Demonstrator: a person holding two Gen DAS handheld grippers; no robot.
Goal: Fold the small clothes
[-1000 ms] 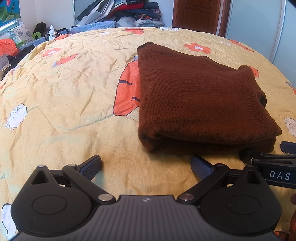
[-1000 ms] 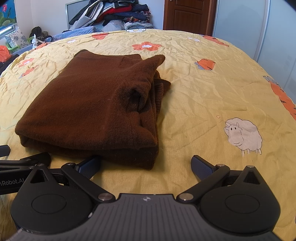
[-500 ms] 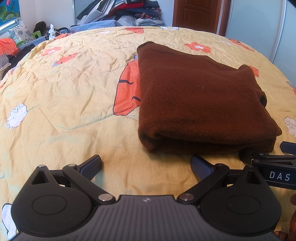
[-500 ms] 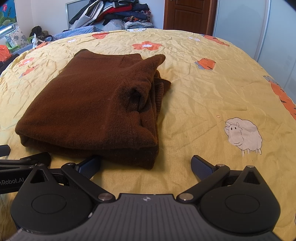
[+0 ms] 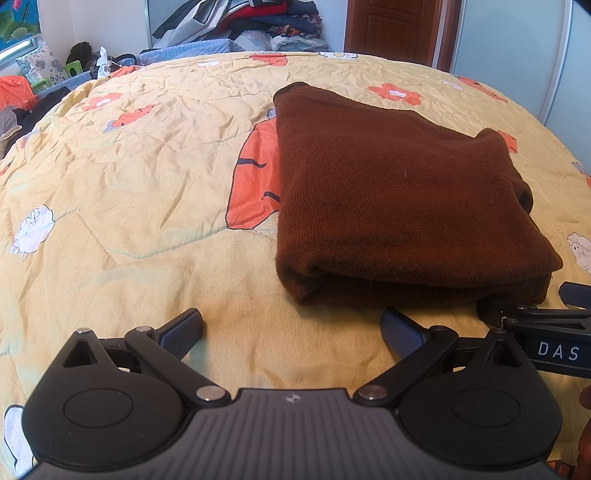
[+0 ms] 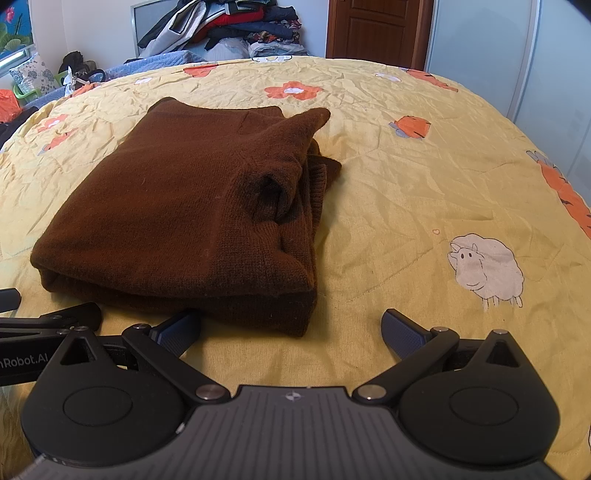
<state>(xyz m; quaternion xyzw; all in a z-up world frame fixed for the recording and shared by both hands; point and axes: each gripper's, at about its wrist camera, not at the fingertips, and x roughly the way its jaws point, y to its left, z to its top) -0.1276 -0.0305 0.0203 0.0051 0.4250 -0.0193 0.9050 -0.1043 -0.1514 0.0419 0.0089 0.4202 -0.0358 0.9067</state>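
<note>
A brown knitted sweater [image 5: 399,199] lies folded into a thick rectangle on the yellow bedspread [image 5: 129,192]. It also shows in the right wrist view [image 6: 192,214], with a sleeve bunched along its right side. My left gripper [image 5: 291,326] is open and empty, just in front of the sweater's near left corner. My right gripper [image 6: 291,326] is open and empty, in front of the near right corner. Its left finger [image 6: 177,328] touches the sweater's near edge. Each gripper's side shows in the other's view.
The bedspread has orange flowers and white sheep [image 6: 484,269] printed on it. A pile of clothes [image 6: 221,29] is stacked beyond the bed's far edge. A brown door [image 6: 376,29] and pale wardrobe panels [image 6: 517,55] stand at the back right. Clutter lies at the far left.
</note>
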